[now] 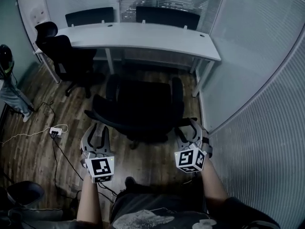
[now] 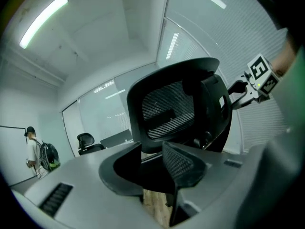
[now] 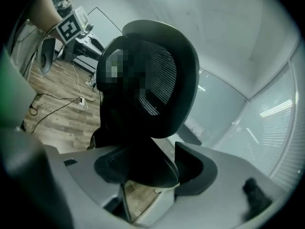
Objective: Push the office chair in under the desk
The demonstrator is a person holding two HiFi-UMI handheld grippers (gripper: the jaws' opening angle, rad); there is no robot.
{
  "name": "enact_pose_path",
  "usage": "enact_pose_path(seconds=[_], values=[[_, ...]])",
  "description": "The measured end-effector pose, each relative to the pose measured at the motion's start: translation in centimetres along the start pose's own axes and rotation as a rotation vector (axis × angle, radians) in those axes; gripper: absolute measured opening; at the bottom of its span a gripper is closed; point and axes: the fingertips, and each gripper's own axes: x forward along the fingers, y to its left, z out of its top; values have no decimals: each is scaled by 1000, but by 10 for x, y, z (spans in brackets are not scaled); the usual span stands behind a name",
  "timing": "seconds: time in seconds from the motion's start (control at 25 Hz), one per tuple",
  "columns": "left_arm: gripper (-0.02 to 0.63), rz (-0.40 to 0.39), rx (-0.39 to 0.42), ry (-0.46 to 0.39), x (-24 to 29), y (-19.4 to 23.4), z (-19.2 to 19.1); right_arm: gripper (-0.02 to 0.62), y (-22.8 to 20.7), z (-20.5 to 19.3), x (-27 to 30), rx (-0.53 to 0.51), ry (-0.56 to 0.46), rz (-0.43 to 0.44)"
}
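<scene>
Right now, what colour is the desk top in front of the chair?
White; the desk shows best in the head view.

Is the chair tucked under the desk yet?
Not yet. Done: the left gripper and right gripper are at either side of the office chair, behind it, jaws apart and gripping nothing. In hand: they seem to be lining up for the push. Left: the chair stands out in front of the desk, so the whole push remains.

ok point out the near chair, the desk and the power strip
near chair (image 1: 143,109): head view, its middle, about the seat
desk (image 1: 143,36): head view, bare part of the top
power strip (image 1: 55,130): head view, white body on the floor
</scene>
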Motion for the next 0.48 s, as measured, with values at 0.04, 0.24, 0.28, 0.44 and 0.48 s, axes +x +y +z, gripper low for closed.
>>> enact_pose_path(seconds=[0.04,0.24,0.28,0.44,0.48], values=[[145,-17,28,-8,5,1,-3,243,0,1,1,-9,7,1],[218,-83,164,2,22,11,-23,247,3,1,5,-29,45,-3],[238,-102,193,5,25,12,-26,249,3,1,5,-37,55,-6],[287,-190,305,-7,36,8,-34,261,7,-3,4,-82,110,-9],[296,-200,339,-6,39,8,-35,262,9,-3,5,-84,116,-10]])
